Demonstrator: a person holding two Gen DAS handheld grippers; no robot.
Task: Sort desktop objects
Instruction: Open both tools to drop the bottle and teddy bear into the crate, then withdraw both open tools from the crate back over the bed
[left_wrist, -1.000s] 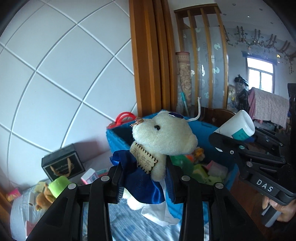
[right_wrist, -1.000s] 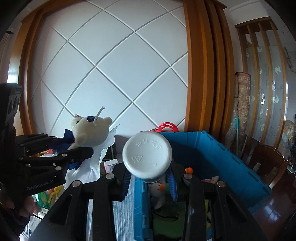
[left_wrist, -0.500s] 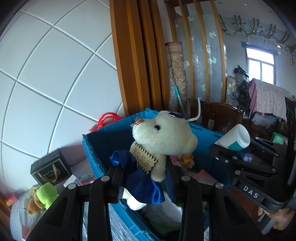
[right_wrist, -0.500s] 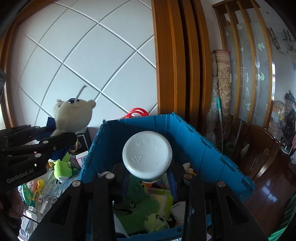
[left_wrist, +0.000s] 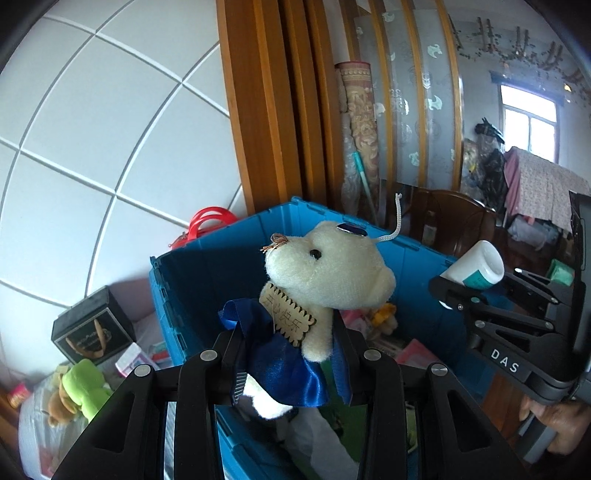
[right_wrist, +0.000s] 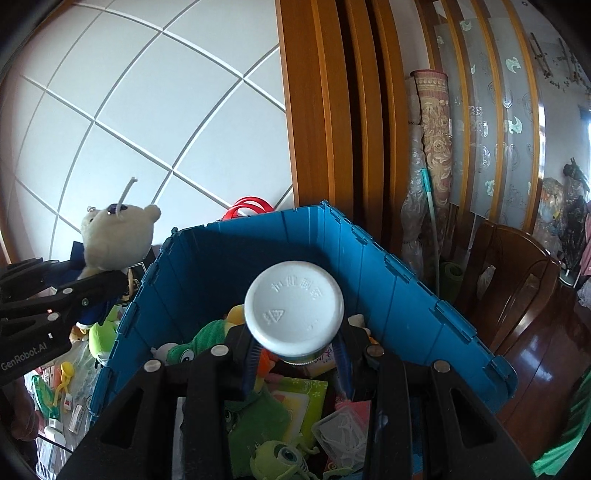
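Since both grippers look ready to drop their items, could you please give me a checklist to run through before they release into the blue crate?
1. Left gripper shut on the teddy bear: ok, clamped at the blue-ribboned body.
2. Right gripper shut on the white bottle: ok, the bottle sits between the fingers.
3. Bottle over the blue crate opening: ok, the right wrist view shows crate contents below it.
4. Bear fully inside the crate's rim: cannot tell; the left wrist view shows the crate behind it, while the right wrist view shows it near the left wall.
5. Room in the crate: ok, though a green plush and other items already lie inside.
6. Grippers apart: ok.
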